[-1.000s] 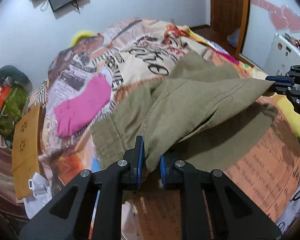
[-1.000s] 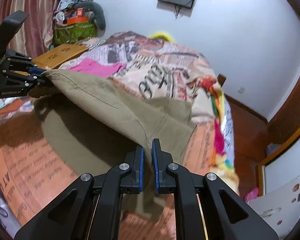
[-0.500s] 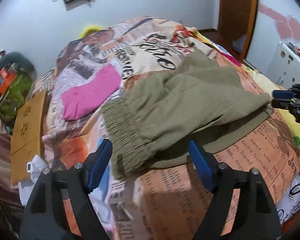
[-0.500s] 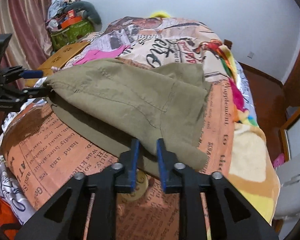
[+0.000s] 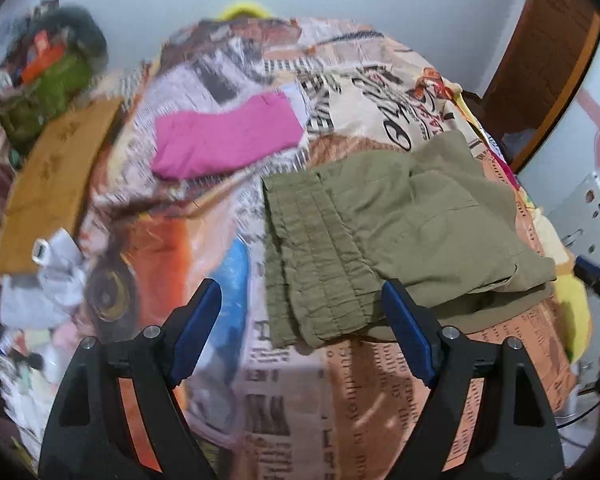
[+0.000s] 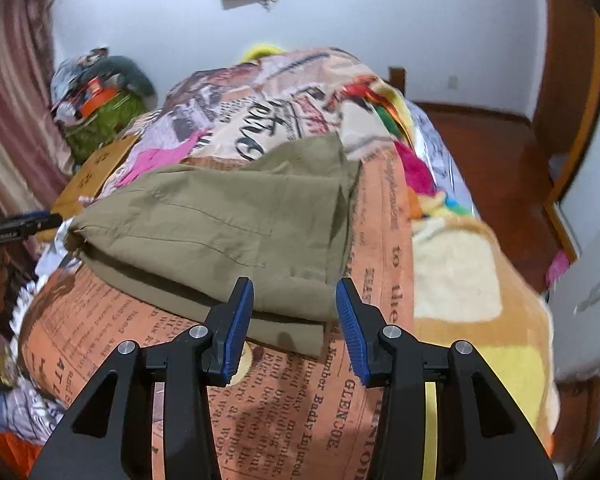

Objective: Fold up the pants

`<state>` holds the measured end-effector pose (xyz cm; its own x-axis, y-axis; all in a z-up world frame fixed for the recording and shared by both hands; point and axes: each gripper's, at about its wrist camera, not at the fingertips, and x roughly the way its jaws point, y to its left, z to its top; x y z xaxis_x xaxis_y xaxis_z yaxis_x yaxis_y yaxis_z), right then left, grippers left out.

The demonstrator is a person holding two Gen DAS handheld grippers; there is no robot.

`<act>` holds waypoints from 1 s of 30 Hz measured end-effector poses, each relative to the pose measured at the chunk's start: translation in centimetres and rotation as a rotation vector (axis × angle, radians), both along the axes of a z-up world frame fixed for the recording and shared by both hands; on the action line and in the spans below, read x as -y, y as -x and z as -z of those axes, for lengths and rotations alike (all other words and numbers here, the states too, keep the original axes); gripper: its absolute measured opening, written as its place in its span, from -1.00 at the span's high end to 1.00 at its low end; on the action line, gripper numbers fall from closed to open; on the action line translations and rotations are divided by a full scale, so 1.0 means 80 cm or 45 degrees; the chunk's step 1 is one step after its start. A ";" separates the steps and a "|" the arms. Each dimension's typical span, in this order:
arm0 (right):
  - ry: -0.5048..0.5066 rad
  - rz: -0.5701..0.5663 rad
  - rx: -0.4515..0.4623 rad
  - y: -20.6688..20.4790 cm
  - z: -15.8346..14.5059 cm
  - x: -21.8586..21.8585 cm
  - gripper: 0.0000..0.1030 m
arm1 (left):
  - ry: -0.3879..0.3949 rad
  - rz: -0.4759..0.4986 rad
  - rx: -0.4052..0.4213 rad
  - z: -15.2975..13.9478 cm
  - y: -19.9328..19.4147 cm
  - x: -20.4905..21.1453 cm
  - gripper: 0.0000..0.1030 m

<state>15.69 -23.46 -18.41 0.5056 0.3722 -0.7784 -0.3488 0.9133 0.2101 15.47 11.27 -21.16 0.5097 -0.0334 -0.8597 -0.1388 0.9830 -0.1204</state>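
Observation:
The olive-green pants [image 5: 388, 236] lie folded over on the bed's newspaper-print blanket [image 5: 380, 400], elastic waistband toward the left wrist camera. My left gripper [image 5: 300, 320] is open and empty, its jaws wide apart just short of the waistband. In the right wrist view the pants [image 6: 228, 232] lie as a doubled layer. My right gripper [image 6: 294, 320] is open and empty, with the pants' near hem between and beyond its blue pads. The left gripper [image 6: 20, 226] shows at the far left edge, and the right gripper [image 5: 596, 280] shows at the far right of the left wrist view.
A pink garment [image 5: 228, 136] lies on the bed behind the pants. A cardboard board [image 5: 56, 184] and a green bag pile [image 5: 44, 80] stand left of the bed. A white cabinet [image 5: 584, 216] and wooden door [image 6: 568, 80] are on the right.
Both grippers let go of the pants and opened wide. The lifted layer dropped flat onto the lower layer. Both grippers pulled back from the cloth.

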 end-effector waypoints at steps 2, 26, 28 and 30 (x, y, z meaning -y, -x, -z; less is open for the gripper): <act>-0.045 0.024 -0.068 -0.005 0.012 0.005 0.24 | 0.031 0.002 -0.028 0.010 -0.004 0.002 -0.60; -0.262 0.092 -0.167 -0.040 0.054 0.024 0.20 | -0.047 0.117 -0.026 0.013 -0.008 0.044 0.18; -0.252 0.063 -0.142 -0.039 0.053 0.020 0.69 | -0.063 0.113 -0.008 0.008 -0.007 0.043 0.21; -0.249 0.045 -0.129 -0.039 0.052 0.017 0.90 | -0.075 0.108 0.014 0.000 -0.006 0.041 0.22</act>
